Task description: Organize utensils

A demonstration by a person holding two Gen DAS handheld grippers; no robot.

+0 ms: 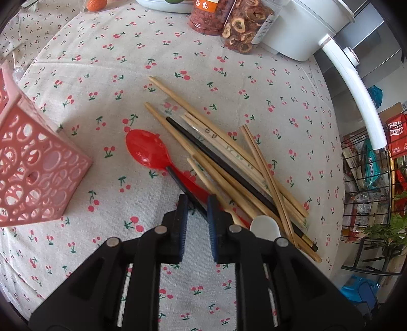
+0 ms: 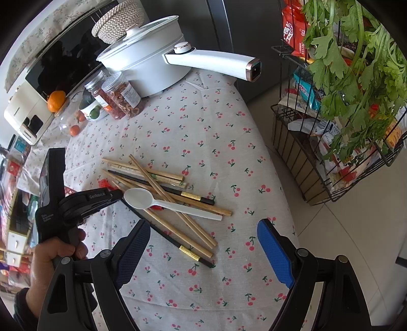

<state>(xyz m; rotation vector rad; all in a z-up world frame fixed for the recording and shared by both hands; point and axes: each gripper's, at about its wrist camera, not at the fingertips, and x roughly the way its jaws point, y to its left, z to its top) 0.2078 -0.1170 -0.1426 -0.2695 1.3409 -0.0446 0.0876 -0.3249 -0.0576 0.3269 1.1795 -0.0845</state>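
Observation:
A pile of wooden chopsticks (image 1: pixel 223 150) and black chopsticks (image 1: pixel 229 165) lies on the cherry-print tablecloth (image 1: pixel 178 63), with a red spoon (image 1: pixel 145 147) and a white spoon (image 2: pixel 142 197). A pink perforated holder (image 1: pixel 33 168) stands at the left. My left gripper (image 1: pixel 197 203) has its jaws narrowly apart around the red spoon's handle and a black chopstick; whether it grips them is unclear. It also shows in the right wrist view (image 2: pixel 112 194). My right gripper (image 2: pixel 203 236) is wide open above the chopstick ends (image 2: pixel 198 257).
Two jars of dried food (image 1: pixel 229 23) and a white electric pot (image 2: pixel 147 63) with a long handle stand at the back. A wire rack (image 2: pixel 330 142) with packets and greens stands off the table's right edge. An orange (image 2: pixel 56 100) sits far left.

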